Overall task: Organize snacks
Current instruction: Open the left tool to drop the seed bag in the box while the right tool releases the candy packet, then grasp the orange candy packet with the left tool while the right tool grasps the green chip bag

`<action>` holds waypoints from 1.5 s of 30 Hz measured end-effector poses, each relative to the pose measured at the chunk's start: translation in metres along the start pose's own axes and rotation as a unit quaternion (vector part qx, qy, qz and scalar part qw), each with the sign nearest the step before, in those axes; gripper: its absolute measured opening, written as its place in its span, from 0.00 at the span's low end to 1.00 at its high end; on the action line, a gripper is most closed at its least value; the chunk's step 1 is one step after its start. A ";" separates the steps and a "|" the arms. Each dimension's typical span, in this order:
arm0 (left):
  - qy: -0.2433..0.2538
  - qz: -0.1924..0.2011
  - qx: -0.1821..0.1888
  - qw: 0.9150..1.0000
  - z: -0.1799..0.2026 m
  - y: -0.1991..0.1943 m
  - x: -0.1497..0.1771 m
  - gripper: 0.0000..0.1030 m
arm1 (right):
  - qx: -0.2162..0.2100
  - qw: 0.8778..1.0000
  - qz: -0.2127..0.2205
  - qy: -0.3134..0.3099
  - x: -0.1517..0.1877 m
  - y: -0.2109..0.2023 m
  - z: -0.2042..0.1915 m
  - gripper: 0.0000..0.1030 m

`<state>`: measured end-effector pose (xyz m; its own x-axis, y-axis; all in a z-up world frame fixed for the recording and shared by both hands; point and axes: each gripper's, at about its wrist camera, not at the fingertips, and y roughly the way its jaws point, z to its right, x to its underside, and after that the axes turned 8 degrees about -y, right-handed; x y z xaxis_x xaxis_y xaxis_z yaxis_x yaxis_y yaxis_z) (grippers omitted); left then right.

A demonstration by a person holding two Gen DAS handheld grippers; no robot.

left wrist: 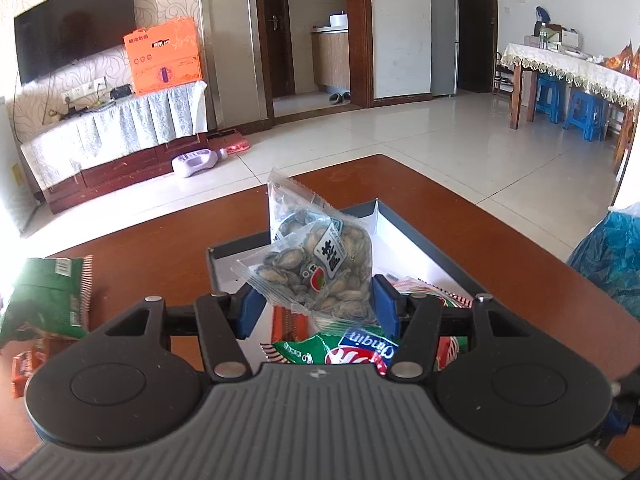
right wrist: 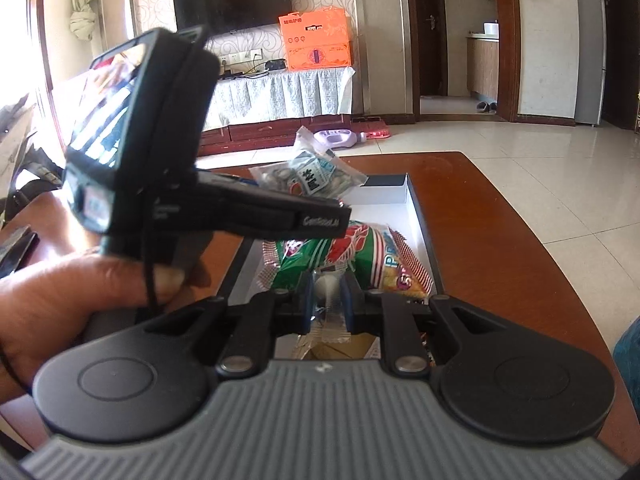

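Observation:
Between the blue pads of my left gripper [left wrist: 316,308] sit two clear packets of dark seeds [left wrist: 320,264], and the gripper is shut on them. They hang over a shallow box [left wrist: 420,240] with a white inside and a dark rim. Green and red snack packets [left wrist: 320,350] lie in the box. In the right wrist view, my right gripper [right wrist: 328,300] is shut on a small clear-wrapped snack [right wrist: 330,288] above the box's near end [right wrist: 424,216]. The seed packets [right wrist: 316,176] show beyond it, over the far end.
The box rests on a brown wooden table [left wrist: 160,248]. A green packet [left wrist: 52,296] and red packets [left wrist: 28,364] lie on the table to the left. A blue plastic bag [left wrist: 612,256] stands at the right edge. A person's hand [right wrist: 80,292] holds the left tool.

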<state>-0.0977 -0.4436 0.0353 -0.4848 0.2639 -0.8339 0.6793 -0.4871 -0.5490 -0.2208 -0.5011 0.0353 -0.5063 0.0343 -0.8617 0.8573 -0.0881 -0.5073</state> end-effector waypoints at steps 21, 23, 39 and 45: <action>-0.008 0.018 -0.006 1.000 -0.010 -0.030 0.010 0.81 | 0.016 0.999 0.052 0.006 -0.004 -0.018 -0.003 0.39; -0.016 0.020 -0.010 1.000 -0.017 -0.036 0.010 0.81 | 0.011 0.998 0.056 0.002 -0.004 -0.018 -0.005 0.40; -0.084 0.040 -0.108 0.990 -0.122 -0.098 0.037 0.81 | -0.018 0.997 0.060 -0.045 -0.012 -0.015 -0.044 0.40; -0.128 0.016 -0.160 0.979 -0.195 -0.094 0.055 0.81 | -0.021 0.997 0.056 -0.050 -0.012 -0.013 -0.052 0.40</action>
<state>-0.0811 -0.2213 0.0295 -0.5550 0.0162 -0.8317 0.8142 -0.1944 -0.5471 -0.2214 -0.4484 0.0513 -0.4128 -0.0725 -0.9080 0.9108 -0.0445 -0.4105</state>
